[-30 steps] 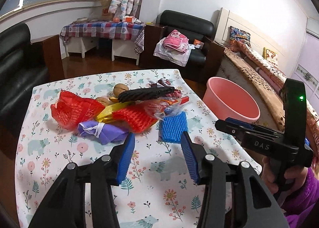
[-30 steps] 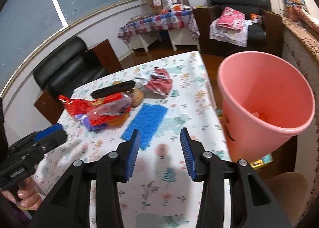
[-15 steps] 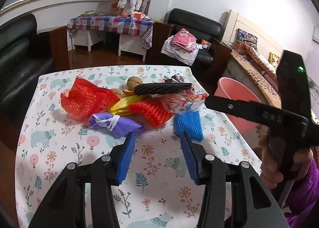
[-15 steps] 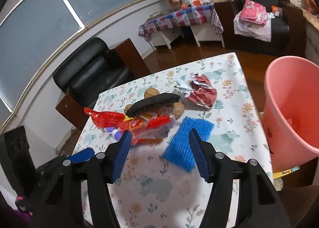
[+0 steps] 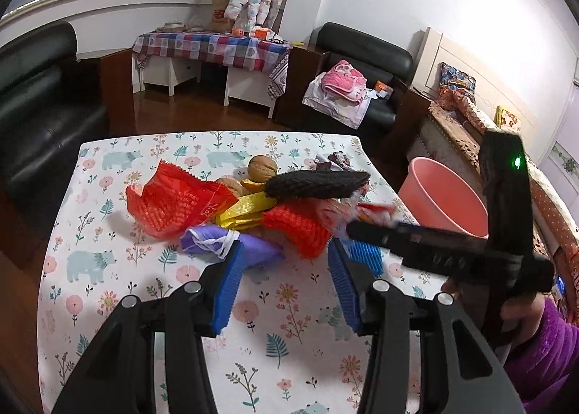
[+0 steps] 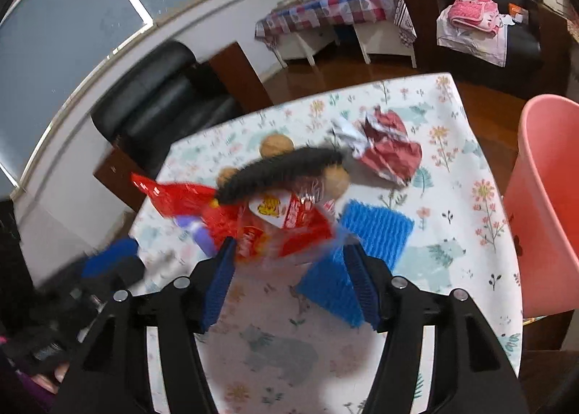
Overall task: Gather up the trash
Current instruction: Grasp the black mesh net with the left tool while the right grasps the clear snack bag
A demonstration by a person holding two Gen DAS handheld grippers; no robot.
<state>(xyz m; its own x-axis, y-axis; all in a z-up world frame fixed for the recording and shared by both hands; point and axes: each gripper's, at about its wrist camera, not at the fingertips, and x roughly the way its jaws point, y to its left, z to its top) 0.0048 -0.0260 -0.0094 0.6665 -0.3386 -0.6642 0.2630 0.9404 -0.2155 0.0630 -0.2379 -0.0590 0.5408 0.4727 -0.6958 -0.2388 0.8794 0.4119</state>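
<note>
Right wrist: red snack wrapper (image 6: 286, 229) between spread fingers (image 6: 220, 280); left gripper's fingers (image 5: 228, 280) apart.

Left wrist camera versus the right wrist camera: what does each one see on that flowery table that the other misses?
Only the left view shows the yellow wrapper and the purple bag's knotted white tie.

Only the right view shows the whole crumpled dark red wrapper and the blue foam sheet laid out; the left view catches only slivers of these.

Both show the black foam piece atop the pile, a walnut, the red mesh bag, the pink bin, and open blue-padded fingers.
</note>
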